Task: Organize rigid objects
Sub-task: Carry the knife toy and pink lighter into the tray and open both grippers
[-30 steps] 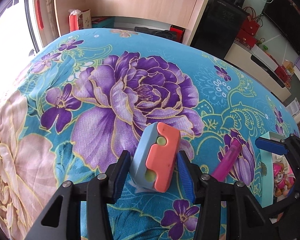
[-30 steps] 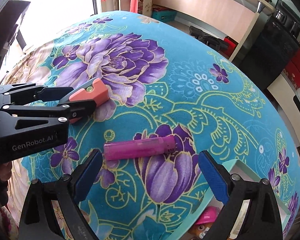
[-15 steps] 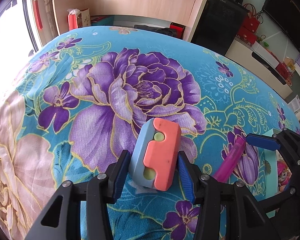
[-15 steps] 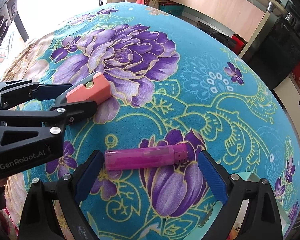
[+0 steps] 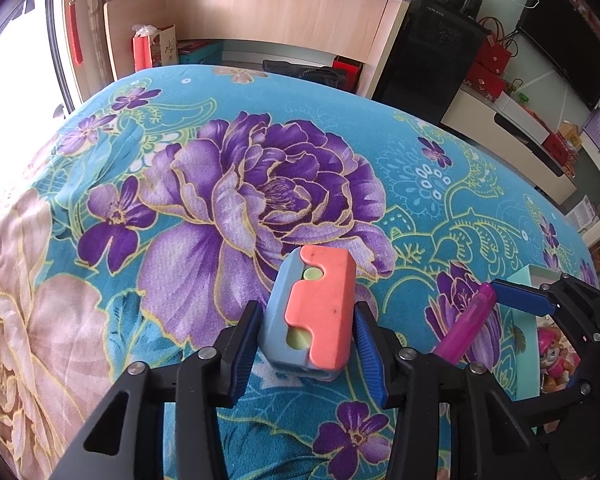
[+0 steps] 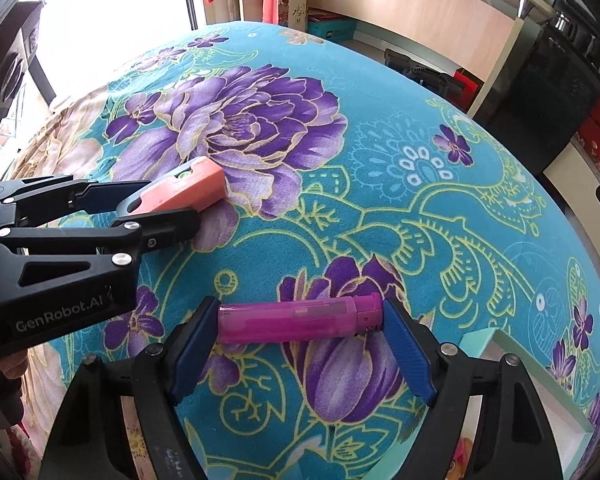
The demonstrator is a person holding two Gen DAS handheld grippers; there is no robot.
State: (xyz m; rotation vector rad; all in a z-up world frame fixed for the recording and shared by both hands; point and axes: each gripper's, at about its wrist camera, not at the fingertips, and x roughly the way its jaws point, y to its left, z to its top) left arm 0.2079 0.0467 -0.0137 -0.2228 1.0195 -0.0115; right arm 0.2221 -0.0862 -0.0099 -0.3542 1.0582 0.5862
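An orange and blue toy block [image 5: 320,312] with green dots lies on the flowered cloth [image 5: 420,184]. My left gripper [image 5: 308,320] is closing on it, and both blue pads touch its long sides. In the right wrist view the same block [image 6: 184,192] shows between the left gripper's [image 6: 160,208] fingers. A pink lighter [image 6: 296,320] lies crosswise on the cloth. My right gripper [image 6: 300,312] is closing lengthwise on it, one pad at each end. In the left wrist view the lighter [image 5: 468,324] is at the right, a right finger [image 5: 516,298] at its tip.
A light teal box [image 6: 540,380] sits at the near right edge of the cloth, with a pink toy figure [image 5: 552,352] inside. Past the far edge are a wooden desk [image 5: 260,12], a red carton [image 5: 144,52] and black speakers [image 5: 432,60].
The right gripper's jaws have come in from well wide of the lighter to touch its two ends. The left jaws have narrowed slightly onto the block. Both hands stayed nearly in place.
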